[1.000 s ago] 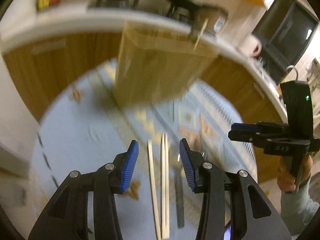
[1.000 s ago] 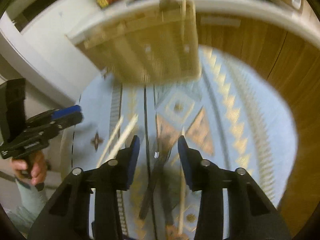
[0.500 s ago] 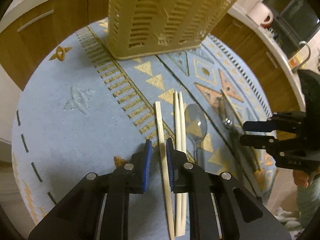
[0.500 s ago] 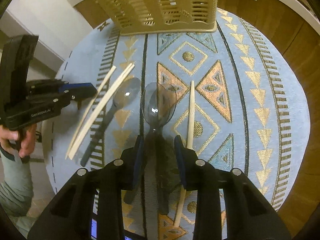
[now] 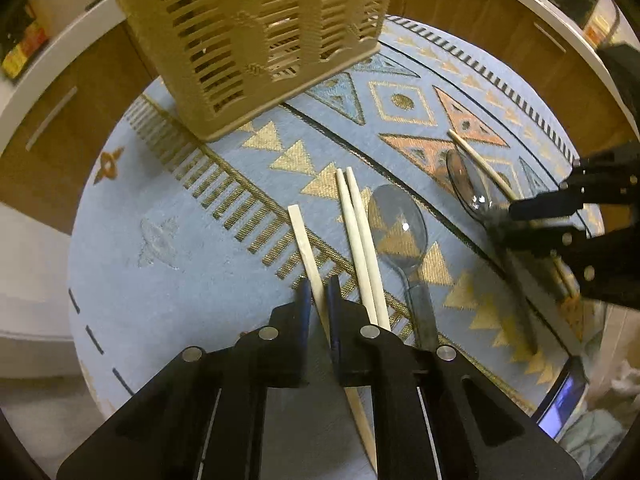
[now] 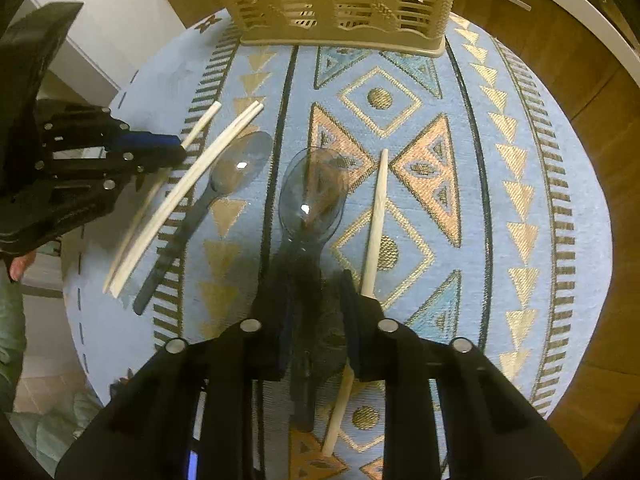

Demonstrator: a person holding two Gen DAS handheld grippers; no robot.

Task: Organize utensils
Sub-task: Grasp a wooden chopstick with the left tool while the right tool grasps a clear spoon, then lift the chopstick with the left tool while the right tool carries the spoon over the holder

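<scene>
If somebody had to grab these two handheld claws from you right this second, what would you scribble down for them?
Left gripper: jaws have just been closing, now pinched on the single chopstick at the left of the row.
Right gripper: jaws have just been closing around the handle of the clear spoon; whether the grip is firm I cannot tell.
On the patterned mat: a pair of chopsticks, a second clear spoon and a lone chopstick beside the right gripper.
The slotted basket stands at the mat's far edge.
Done: nothing visibly stored yet.
Left: lift both pieces, drop them in the basket, then the rest.
</scene>
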